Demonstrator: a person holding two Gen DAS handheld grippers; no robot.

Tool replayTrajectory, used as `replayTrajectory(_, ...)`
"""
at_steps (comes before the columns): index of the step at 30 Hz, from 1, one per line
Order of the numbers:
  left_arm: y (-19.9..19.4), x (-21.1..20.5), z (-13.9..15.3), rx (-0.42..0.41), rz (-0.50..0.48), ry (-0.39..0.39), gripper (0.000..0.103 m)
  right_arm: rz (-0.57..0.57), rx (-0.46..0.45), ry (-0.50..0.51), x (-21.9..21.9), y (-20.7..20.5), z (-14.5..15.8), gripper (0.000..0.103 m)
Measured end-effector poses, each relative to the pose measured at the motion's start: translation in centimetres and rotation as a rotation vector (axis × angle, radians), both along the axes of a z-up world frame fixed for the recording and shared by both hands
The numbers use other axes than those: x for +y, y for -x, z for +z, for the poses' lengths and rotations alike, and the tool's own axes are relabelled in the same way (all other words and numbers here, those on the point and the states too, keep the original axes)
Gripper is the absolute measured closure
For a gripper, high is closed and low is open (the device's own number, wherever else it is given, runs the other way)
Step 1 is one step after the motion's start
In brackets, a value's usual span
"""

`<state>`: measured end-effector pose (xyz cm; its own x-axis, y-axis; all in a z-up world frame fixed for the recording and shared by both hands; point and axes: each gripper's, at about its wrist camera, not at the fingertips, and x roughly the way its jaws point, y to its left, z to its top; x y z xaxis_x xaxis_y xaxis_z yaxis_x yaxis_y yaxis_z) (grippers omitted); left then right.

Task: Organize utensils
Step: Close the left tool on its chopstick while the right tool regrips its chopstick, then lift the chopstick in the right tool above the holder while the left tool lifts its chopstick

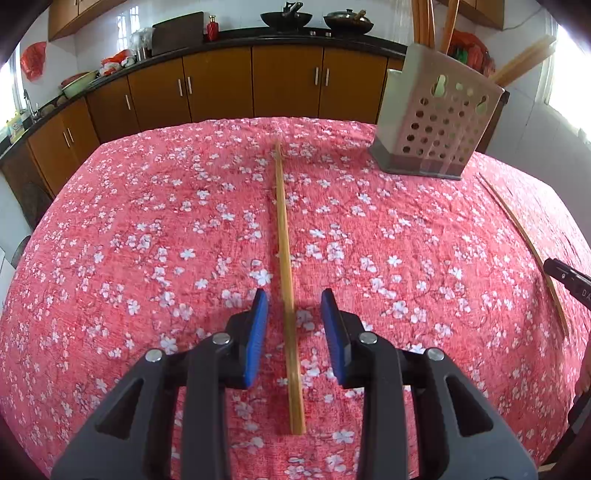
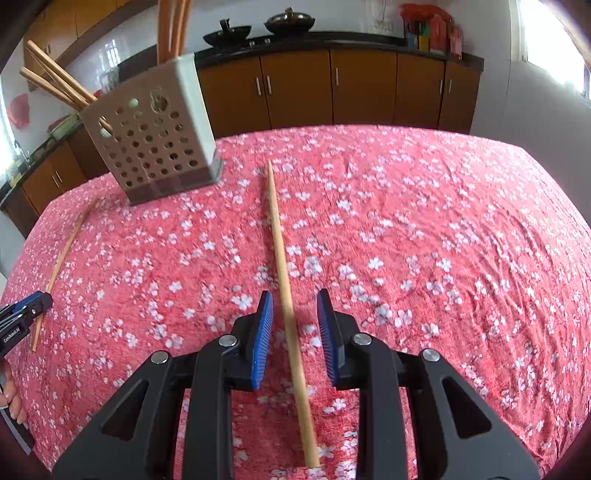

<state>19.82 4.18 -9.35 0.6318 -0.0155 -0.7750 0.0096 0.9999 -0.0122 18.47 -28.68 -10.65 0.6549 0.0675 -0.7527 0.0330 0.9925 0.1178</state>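
A wooden chopstick (image 1: pixel 284 229) lies lengthwise on the red floral tablecloth (image 1: pixel 147 229). My left gripper (image 1: pixel 294 302) is open, its blue pads either side of it without touching. A second chopstick (image 2: pixel 282 254) lies on the cloth; my right gripper (image 2: pixel 294 301) is open astride it. Each chopstick also shows in the other view, the right one (image 1: pixel 524 240) and the left one (image 2: pixel 64 251). A perforated beige utensil holder (image 1: pixel 436 122) stands at the far side with several chopsticks in it; it also shows in the right wrist view (image 2: pixel 155 144).
The right gripper's tip (image 1: pixel 565 277) shows at the right edge of the left wrist view; the left gripper's tip (image 2: pixel 22 314) shows at the left edge of the right wrist view. Brown kitchen cabinets (image 1: pixel 258 81) and a dark counter with woks (image 1: pixel 284 18) stand beyond the table.
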Motion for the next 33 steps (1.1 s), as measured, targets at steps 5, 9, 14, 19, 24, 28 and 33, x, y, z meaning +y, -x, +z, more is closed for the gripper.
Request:
replayTrajectory(5,0.3,-0.2,0.0,0.002,-0.006,-0.009,0.078,0.03,-0.001,0.004,0.5,0.5,-0.4,0.077)
replayTrajectory(9,0.5,-0.1,0.1,0.003,-0.005,-0.009,0.094,0.043,0.004,0.015,0.8,0.8,-0.5,0.096)
replayTrajectory(14,0.3,0.0,0.2,0.016,-0.031,-0.021,0.095,0.024,0.011,-0.036,0.0,0.5,0.1,0.096)
replayTrajectory(19,0.1,0.4,2.3,-0.033,-0.033,0.005,0.095,0.015,-0.059,-0.053,-0.5,1.0,2.3,0.096)
replayTrajectory(24,0.8,0.9,5.7,-0.127,-0.035,0.038,0.095,0.001,-0.138,-0.073,-1.3,1.9,4.8,0.096)
replayTrajectory(28,1.2,1.0,8.4,-0.208,-0.022,0.071,0.095,-0.003,-0.199,-0.085,-1.3,2.3,6.5,0.096)
replayTrajectory(33,1.7,1.5,11.6,-0.302,0.001,0.113,0.095,-0.003,-0.281,-0.104,-1.6,2.8,8.7,0.096)
